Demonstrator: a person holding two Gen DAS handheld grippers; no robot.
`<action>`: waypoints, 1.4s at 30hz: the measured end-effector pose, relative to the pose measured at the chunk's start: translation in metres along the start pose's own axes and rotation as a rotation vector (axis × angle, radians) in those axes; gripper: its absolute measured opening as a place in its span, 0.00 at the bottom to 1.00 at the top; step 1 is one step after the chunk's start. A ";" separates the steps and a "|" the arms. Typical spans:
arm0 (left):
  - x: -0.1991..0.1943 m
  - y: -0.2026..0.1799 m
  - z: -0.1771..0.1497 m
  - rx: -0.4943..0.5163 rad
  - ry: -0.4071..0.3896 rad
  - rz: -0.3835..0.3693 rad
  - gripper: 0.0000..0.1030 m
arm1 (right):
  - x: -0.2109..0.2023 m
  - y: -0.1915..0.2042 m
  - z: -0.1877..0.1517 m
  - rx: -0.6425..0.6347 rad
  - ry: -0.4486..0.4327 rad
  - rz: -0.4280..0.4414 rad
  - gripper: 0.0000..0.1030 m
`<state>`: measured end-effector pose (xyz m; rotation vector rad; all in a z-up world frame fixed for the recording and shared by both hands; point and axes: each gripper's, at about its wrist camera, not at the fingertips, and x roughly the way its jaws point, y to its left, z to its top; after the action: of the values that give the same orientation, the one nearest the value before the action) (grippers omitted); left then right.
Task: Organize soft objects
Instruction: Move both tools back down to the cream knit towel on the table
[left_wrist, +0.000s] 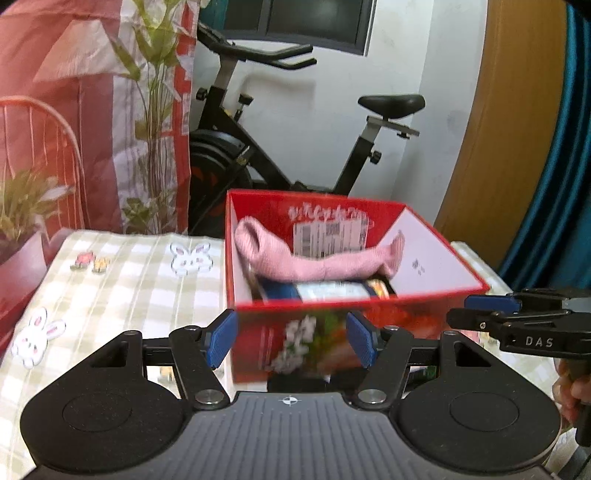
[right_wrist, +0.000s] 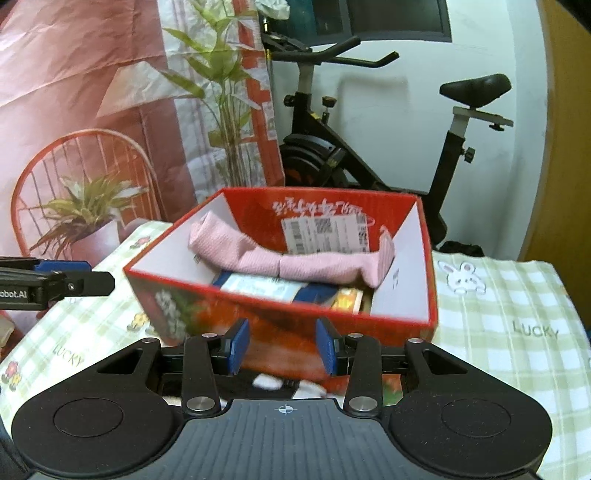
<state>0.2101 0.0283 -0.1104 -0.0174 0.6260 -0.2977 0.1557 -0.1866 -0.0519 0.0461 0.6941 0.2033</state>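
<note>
On the counter (right_wrist: 517, 314), under a green-check tablecloth with rabbit prints, sits a red cardboard box (left_wrist: 332, 295), open top, at 12 o'clock of both wrist views. Pink sock (left_wrist: 314, 258) lies stretched across the inside of the box, cuff end at 10 o'clock against the left wall, toe end curling up the right wall at 2 o'clock. It rests on top of flat packets, blue and white, at the box bottom; print too blurred to read. White shipping label (left_wrist: 330, 236) is stuck on the inner back wall, just above the sock.

Left gripper (left_wrist: 291, 338): jaws moderately wide, blue pads standing in front of the box's near wall, nothing between them. No pad contact with the box that I can confirm; motion blur on the box front.

Right gripper (right_wrist: 283, 349): jaws narrower, also empty, pads in front of the near wall. In the left view it enters at 3 o'clock, beside the box's right corner, with a hand (left_wrist: 572, 391) on its handle.

Behind the counter: black exercise bike (right_wrist: 369, 147) at 12 o'clock, printed backdrop (right_wrist: 92, 92) with chair and plants at 10 o'clock.
</note>
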 end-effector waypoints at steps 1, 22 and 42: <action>0.001 0.001 -0.005 -0.003 0.010 -0.002 0.65 | 0.000 0.001 -0.004 0.000 0.003 0.004 0.36; 0.030 0.023 -0.101 -0.160 0.150 -0.049 0.66 | -0.004 -0.012 -0.117 0.190 0.017 0.009 0.41; -0.006 0.009 -0.108 -0.139 0.080 -0.041 0.53 | -0.031 -0.010 -0.125 0.200 -0.070 0.027 0.44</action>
<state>0.1452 0.0468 -0.1952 -0.1520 0.7257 -0.2952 0.0547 -0.2060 -0.1295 0.2532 0.6426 0.1572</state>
